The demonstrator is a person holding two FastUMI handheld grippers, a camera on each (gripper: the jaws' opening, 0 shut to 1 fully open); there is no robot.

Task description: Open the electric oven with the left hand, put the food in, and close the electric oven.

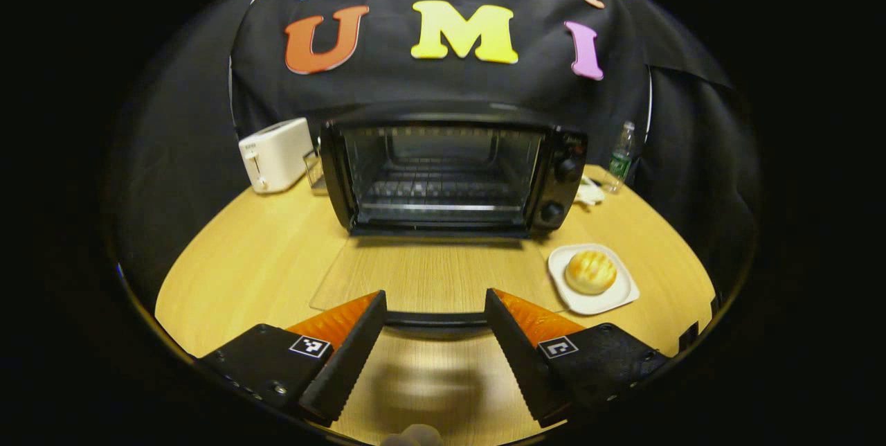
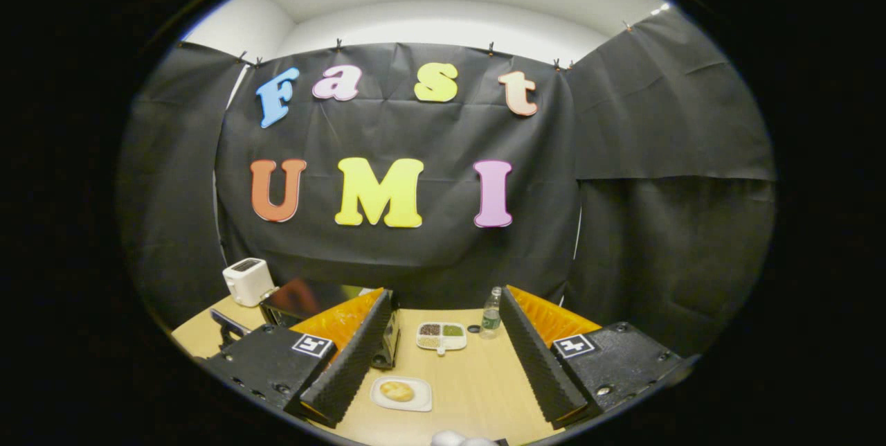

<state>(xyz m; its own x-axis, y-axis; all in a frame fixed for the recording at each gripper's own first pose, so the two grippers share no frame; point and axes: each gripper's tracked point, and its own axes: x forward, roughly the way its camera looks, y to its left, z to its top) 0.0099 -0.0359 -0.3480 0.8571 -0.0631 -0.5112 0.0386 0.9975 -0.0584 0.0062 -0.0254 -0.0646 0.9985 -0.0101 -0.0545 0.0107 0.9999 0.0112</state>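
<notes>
The electric oven stands at the back of the wooden bench with its glass door swung fully down, lying flat on the bench and reaching toward the camera; the wire rack inside is bare. The door's dark handle bar lies across the gap between the fingers of the left gripper, whose jaws are spread wide and press on nothing. Whether either finger touches the bar cannot be told.

The food, a golden bun, sits on a white square plate on the bench just right of the open door, in front of the oven's two control knobs.

In the right gripper view the right gripper is held above the bench, released, jaws wide apart, with the bun and plate between and beyond its fingers.

A white toaster stands left of the oven, a clear bottle with a green label to its right, and a divided dish near the bottle.
</notes>
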